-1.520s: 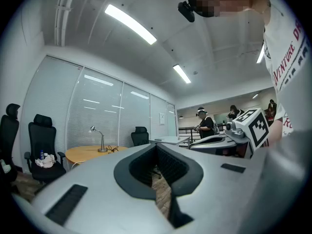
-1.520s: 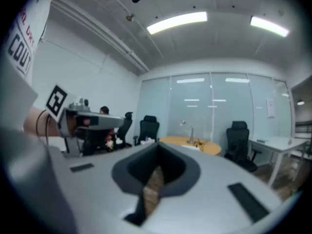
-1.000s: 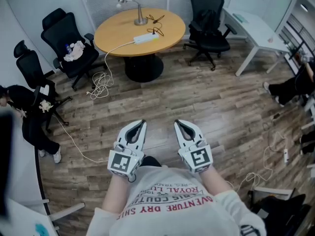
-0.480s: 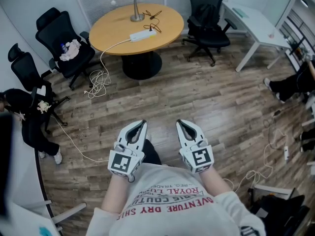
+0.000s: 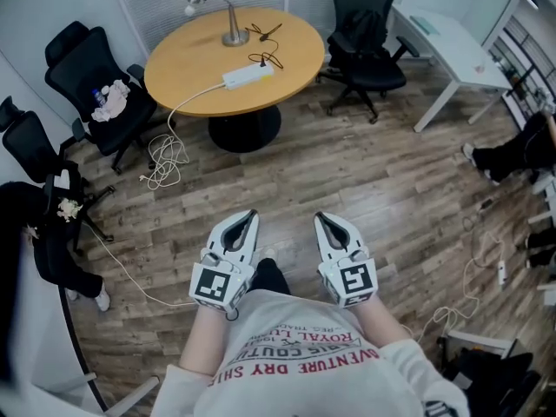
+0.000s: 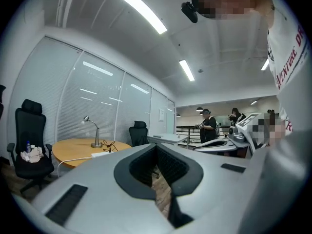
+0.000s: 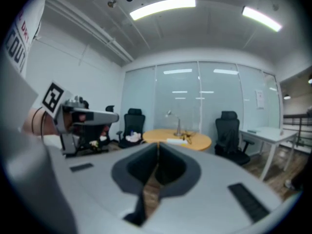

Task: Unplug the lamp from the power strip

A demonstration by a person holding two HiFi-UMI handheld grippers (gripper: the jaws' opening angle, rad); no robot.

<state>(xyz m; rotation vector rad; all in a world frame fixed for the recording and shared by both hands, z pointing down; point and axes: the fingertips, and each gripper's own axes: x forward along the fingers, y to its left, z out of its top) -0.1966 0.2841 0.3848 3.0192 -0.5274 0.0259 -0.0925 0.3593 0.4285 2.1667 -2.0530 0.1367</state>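
A silver desk lamp (image 5: 231,26) stands at the far side of the round wooden table (image 5: 187,72). A white power strip (image 5: 248,76) lies near the table's front edge, with a black cord (image 5: 265,57) running from it toward the lamp. Both grippers are held close to the person's chest, far from the table. My left gripper (image 5: 246,221) and my right gripper (image 5: 326,222) are shut and hold nothing. The left gripper view shows the lamp (image 6: 94,133) and the table (image 6: 73,147) to the left of the shut left gripper (image 6: 156,147). The right gripper view shows the lamp (image 7: 175,125) straight beyond the shut right gripper (image 7: 157,146).
Black office chairs (image 5: 87,72) (image 5: 369,37) stand on both sides of the table. A white cable (image 5: 163,159) coils on the wood floor below the table. A white desk (image 5: 447,46) is at the right. A seated person (image 5: 521,150) and loose floor cables (image 5: 473,276) are at the right edge.
The head view has shifted: the table now sits lower and further left in the picture and looks a little nearer. Both grippers stay shut in the same place before the chest.
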